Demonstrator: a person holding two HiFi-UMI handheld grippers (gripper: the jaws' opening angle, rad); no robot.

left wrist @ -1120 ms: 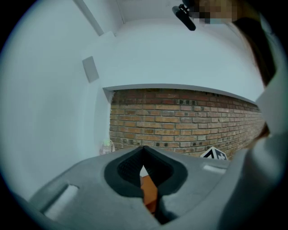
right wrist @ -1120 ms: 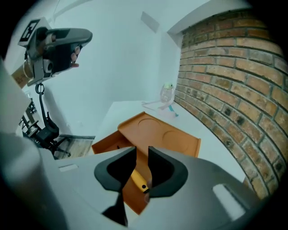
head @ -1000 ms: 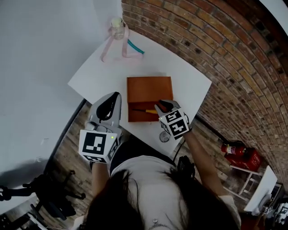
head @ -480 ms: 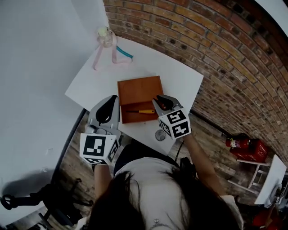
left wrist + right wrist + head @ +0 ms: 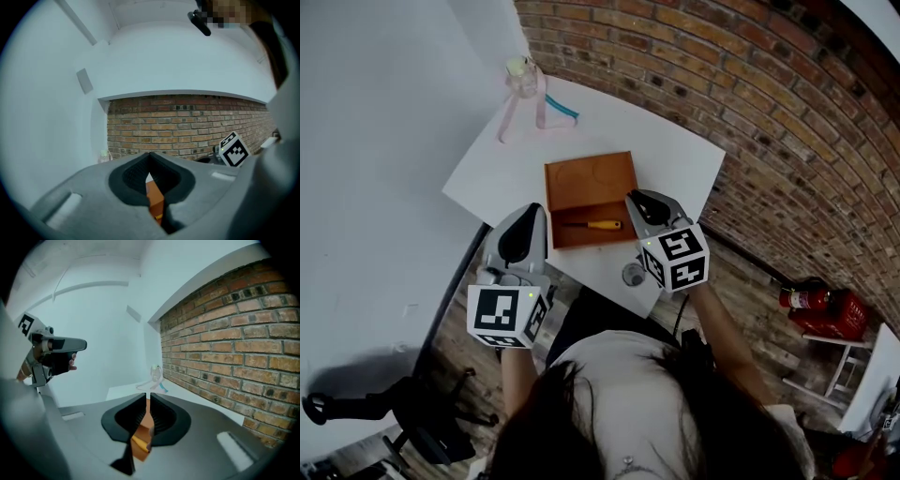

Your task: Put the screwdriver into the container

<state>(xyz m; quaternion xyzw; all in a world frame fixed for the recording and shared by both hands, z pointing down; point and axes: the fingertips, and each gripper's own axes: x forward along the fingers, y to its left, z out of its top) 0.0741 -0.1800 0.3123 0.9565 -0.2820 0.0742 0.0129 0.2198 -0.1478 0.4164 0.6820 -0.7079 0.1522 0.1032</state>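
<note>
A brown wooden container (image 5: 591,192) lies open on the white table (image 5: 675,159). The screwdriver (image 5: 598,225), with a yellow handle, lies loose in the container's near compartment. My right gripper (image 5: 649,202) hovers just right of the container, above its edge. Its jaws have just been closing to a narrow slit, with nothing between them. In the right gripper view the container (image 5: 146,420) and the yellow handle (image 5: 138,446) show through that slit (image 5: 146,397). My left gripper (image 5: 525,230) hangs at the container's left, tips together and empty. The container (image 5: 153,199) also shows below its tips (image 5: 150,157).
A small jar (image 5: 523,77) with a pink ribbon and a teal strip (image 5: 562,108) stand at the table's far corner. A small round glass piece (image 5: 633,275) sits near the front edge. A brick wall (image 5: 750,103) runs along the right. A red extinguisher (image 5: 806,298) lies on the floor.
My right gripper has lifted away from the screwdriver and up to the right, its jaws narrowing. The screwdriver stays lying in the container. My left gripper has shifted a little.
</note>
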